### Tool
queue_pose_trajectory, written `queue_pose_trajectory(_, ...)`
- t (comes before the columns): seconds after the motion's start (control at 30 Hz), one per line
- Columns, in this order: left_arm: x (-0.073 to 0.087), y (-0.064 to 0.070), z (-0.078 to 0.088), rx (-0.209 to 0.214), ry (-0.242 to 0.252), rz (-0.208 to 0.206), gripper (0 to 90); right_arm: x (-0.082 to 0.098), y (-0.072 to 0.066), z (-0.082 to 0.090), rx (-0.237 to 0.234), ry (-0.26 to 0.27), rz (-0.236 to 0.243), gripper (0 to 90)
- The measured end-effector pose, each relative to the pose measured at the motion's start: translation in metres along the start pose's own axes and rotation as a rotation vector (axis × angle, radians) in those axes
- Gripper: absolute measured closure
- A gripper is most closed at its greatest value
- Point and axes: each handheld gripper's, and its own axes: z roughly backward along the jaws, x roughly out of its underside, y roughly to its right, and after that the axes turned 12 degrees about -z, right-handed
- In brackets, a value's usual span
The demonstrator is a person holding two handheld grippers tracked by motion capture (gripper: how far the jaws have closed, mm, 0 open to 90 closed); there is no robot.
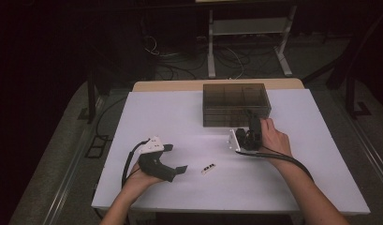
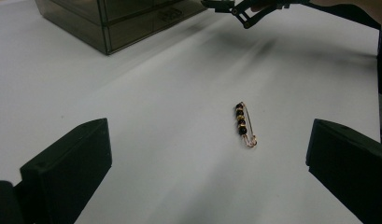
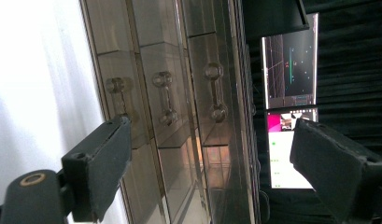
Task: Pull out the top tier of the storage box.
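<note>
Dark floor, tangled cables and the legs of a metal frame are seen beyond a white table (image 1: 180, 112) in the high view. A smoky, see-through drawer box (image 1: 236, 104) is set toward twelve o'clock on the tabletop, a little right of centre. The right gripper (image 1: 249, 115) is held by the right hand (image 1: 273, 136) just at the box's six o'clock face, jaws pointed at it, almost touching. Over at eight o'clock the left gripper (image 1: 175, 158) is gripped by the left hand (image 1: 140, 178), its jaws spread wide and aimed toward three o'clock. A small beaded pin (image 1: 208, 169) is lying on the white surface just beyond those jaws, untouched.

Now the left gripper view: both black jaws are seen far apart at the bottom corners, nothing between them but table. The beaded pin (image 2: 244, 125) (black and gold beads on a thin wire clasp) is resting flat ahead, toward the one o'clock side. The drawer box (image 2: 118, 23) is caught at eleven o'clock, the other gripper (image 2: 240, 9) at twelve.

And the right gripper view, rolled on its side: the jaws are parted widely, empty, framing the box's front (image 3: 179, 116), where three clear drawer handles (image 3: 164, 98) are lined up. Lit screens (image 3: 289, 102) are glimpsed at three o'clock.
</note>
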Motion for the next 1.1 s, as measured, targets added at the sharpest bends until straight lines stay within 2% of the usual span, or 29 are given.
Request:
queue_pose_trajectory(0.6,-0.0002,0.0003,0.0000,-0.001,0.000,-0.002,0.0,-0.0052,-0.0022,-0.0061,0.024,-0.009,0.038,14.2)
queue_pose_trajectory(0.63,-0.0002,0.0003,0.0001,-0.001,0.001,-0.002,0.0,-0.0054,-0.0025,-0.0064,0.024,-0.010,0.038,15.0)
queue_pose_trajectory(0.7,-0.0003,0.0004,0.0000,-0.001,0.001,-0.002,0.0,-0.0058,-0.0030,-0.0060,0.017,-0.010,0.045,22.6)
queue_pose_trajectory(0.87,-0.0004,0.0005,0.0000,0.000,0.001,-0.003,0.0,-0.0062,-0.0041,-0.0075,0.014,-0.012,0.056,24.3)
queue_pose_trajectory(1.1,-0.0005,0.0006,-0.0001,0.000,0.001,-0.002,0.0,-0.0065,-0.0049,-0.0082,0.018,-0.014,0.072,33.1)
